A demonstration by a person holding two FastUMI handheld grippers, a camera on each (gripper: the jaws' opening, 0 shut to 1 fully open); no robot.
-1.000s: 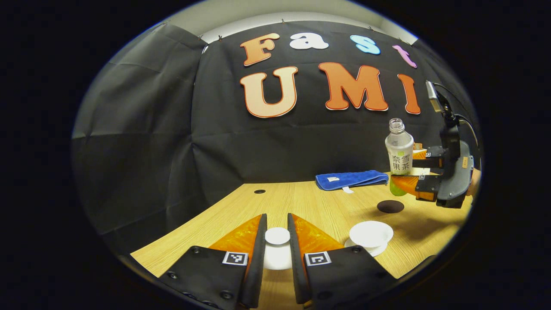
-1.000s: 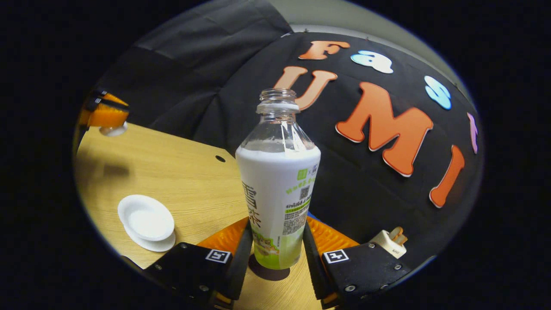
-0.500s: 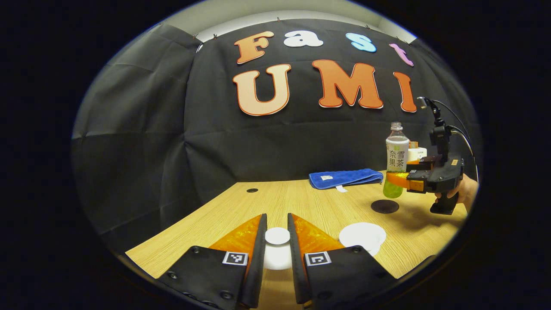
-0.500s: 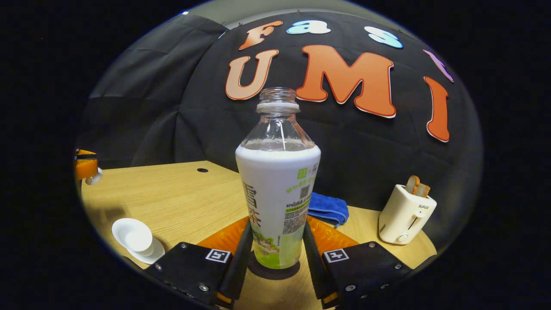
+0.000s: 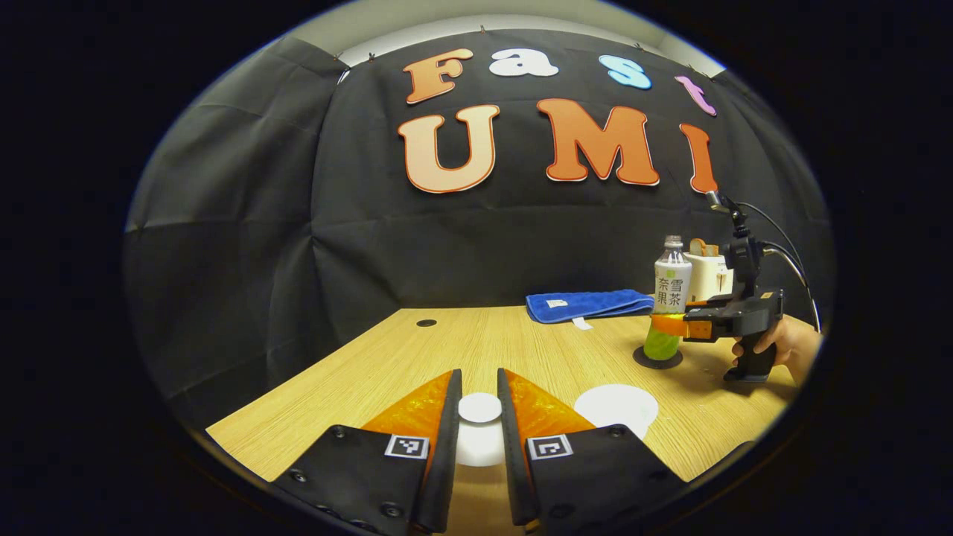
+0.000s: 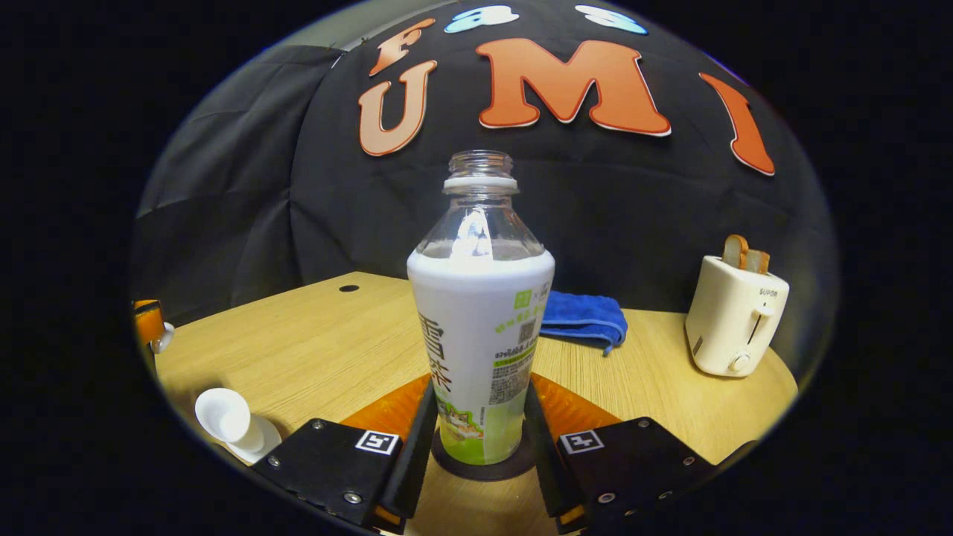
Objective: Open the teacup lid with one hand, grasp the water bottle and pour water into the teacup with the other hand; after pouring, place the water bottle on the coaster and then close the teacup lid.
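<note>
My left gripper (image 5: 479,417) is shut on the white teacup lid (image 5: 479,408), held above the wooden table (image 5: 521,350). The open white teacup (image 5: 616,406) stands just to its right, and it appears at the lower left as the teacup (image 6: 223,417) in the right gripper view. My right gripper (image 6: 480,432) is shut on the uncapped water bottle (image 6: 480,313), white-labelled with a green base. The bottle stands upright on the dark round coaster (image 6: 484,465). In the left gripper view the bottle (image 5: 668,305) sits on the coaster (image 5: 658,359), with the right gripper (image 5: 674,325) and a hand (image 5: 785,344) around it.
A folded blue towel (image 5: 588,305) lies at the back of the table. A cream toaster (image 6: 733,316) with bread slices stands at the right. A small round hole (image 5: 426,323) marks the table's far left. The left gripper (image 6: 149,324) shows at the left edge of the right gripper view.
The right gripper levelled out and brought the bottle down from above the table onto the coaster. The left gripper kept holding the lid, nearly still.
</note>
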